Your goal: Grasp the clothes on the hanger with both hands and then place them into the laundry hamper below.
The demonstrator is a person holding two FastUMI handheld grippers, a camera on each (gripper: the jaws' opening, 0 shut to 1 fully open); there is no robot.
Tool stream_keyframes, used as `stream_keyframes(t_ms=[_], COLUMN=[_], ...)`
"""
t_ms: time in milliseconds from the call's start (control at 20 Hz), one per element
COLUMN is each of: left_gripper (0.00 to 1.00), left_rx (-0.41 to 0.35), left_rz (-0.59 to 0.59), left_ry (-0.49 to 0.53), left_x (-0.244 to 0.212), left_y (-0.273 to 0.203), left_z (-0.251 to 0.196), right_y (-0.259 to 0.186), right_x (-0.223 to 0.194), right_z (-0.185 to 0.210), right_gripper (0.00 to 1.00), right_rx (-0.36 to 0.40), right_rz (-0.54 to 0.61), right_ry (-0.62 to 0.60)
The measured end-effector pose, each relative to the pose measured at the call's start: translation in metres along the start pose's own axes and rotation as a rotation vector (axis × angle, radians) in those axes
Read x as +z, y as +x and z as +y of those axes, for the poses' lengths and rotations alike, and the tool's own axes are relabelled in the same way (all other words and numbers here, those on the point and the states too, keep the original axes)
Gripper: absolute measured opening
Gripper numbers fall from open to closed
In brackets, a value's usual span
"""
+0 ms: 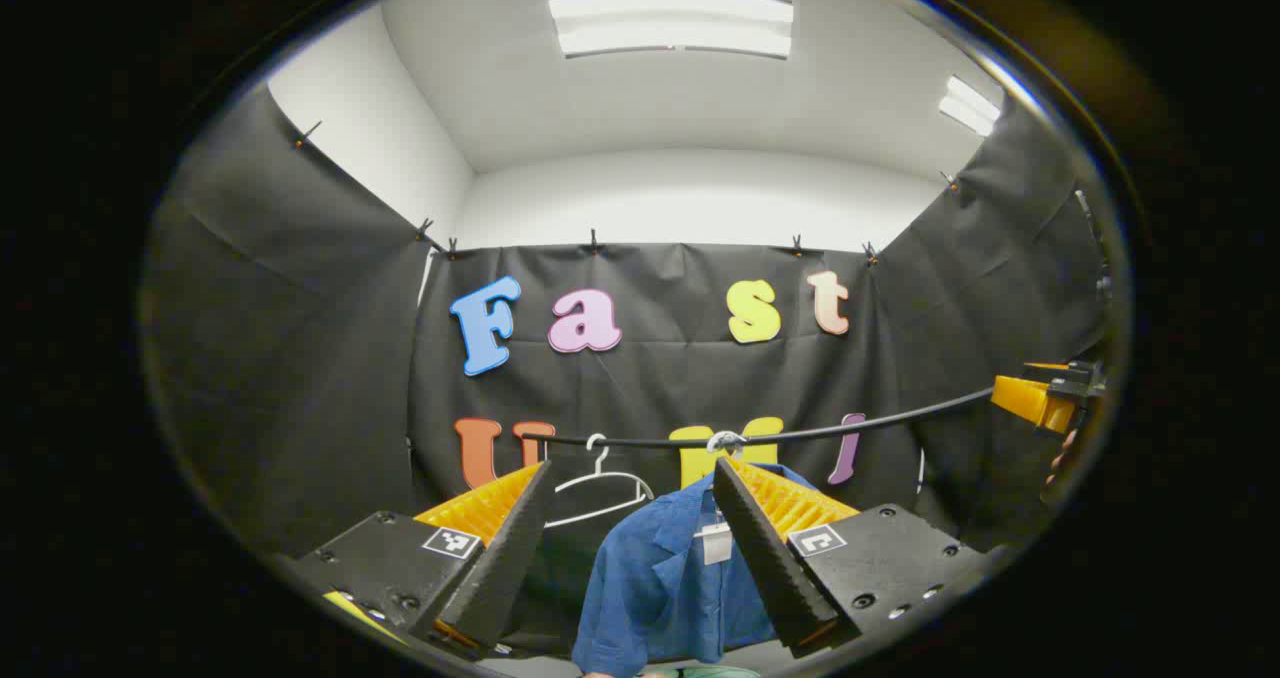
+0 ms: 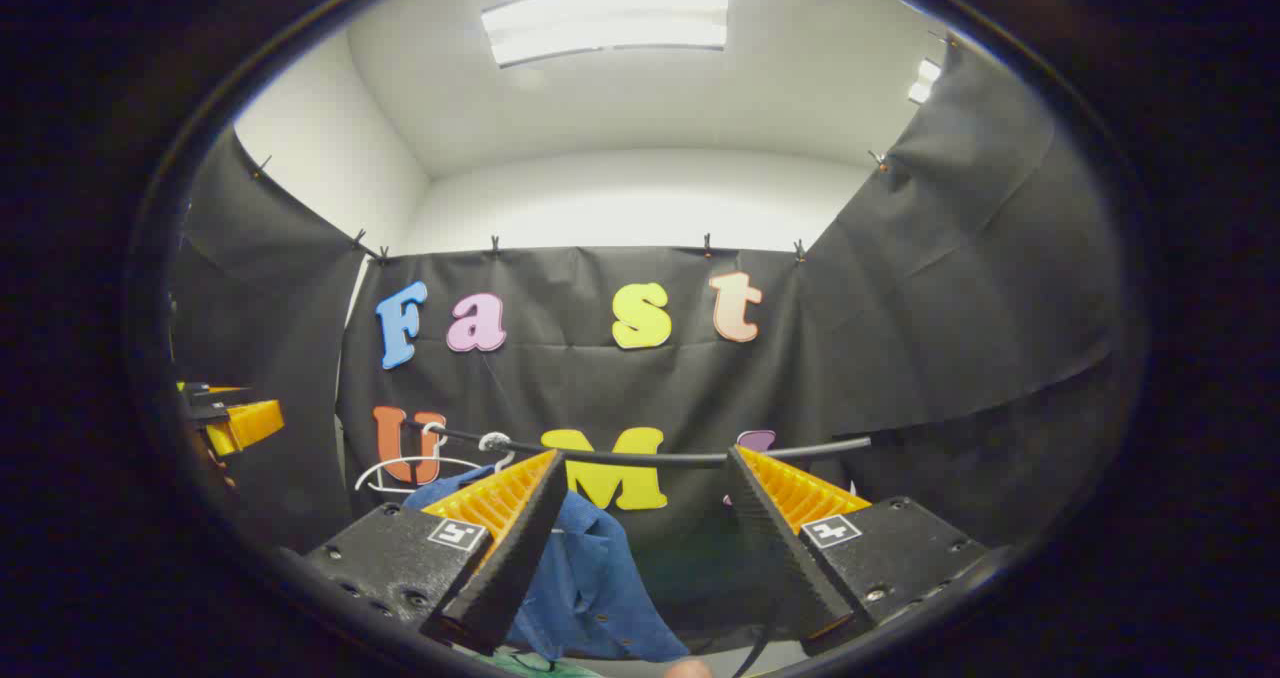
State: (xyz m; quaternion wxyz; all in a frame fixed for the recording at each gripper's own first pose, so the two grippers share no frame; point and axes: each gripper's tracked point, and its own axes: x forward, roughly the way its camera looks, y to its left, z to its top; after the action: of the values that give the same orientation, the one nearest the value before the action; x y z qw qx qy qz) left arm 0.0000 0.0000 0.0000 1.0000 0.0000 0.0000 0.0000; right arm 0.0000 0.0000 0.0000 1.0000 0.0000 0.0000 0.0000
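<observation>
A blue shirt (image 1: 655, 578) hangs on a white hanger whose hook (image 1: 725, 443) sits over a black rail (image 1: 850, 426). My left gripper (image 1: 632, 468) is open and short of the shirt, which shows between its fingers and partly behind the right one. In the right gripper view the same shirt (image 2: 590, 578) hangs low left, partly behind the left finger. My right gripper (image 2: 647, 455) is open, level with the rail (image 2: 650, 455), with nothing between its fingers. Each view shows the other gripper at its edge: the right one (image 1: 1040, 398) and the left one (image 2: 235, 423).
An empty white hanger (image 1: 600, 488) hangs on the rail left of the shirt, and it appears again (image 2: 400, 473) in the right gripper view. A strip of green (image 1: 715, 671) shows at the very bottom under the shirt. Black cloth walls close the booth on three sides.
</observation>
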Motion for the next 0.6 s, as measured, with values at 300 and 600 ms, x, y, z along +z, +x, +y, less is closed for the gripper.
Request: stream_keyframes(t_ms=[300,600], left_gripper=[1.0,1.0], left_rx=[0.01,0.014], left_rz=[-0.018,-0.023], left_ry=[0.024,0.016], left_x=[0.003,0.001], left_y=[0.001,0.004], left_z=[-0.001,0.001], right_y=[0.01,0.016], right_x=[-0.006,-0.008], right_z=[-0.005,-0.006], right_gripper=[0.99,0.99], right_rx=[0.019,0.026], right_rz=[0.007,0.003], right_ry=[0.001,-0.013])
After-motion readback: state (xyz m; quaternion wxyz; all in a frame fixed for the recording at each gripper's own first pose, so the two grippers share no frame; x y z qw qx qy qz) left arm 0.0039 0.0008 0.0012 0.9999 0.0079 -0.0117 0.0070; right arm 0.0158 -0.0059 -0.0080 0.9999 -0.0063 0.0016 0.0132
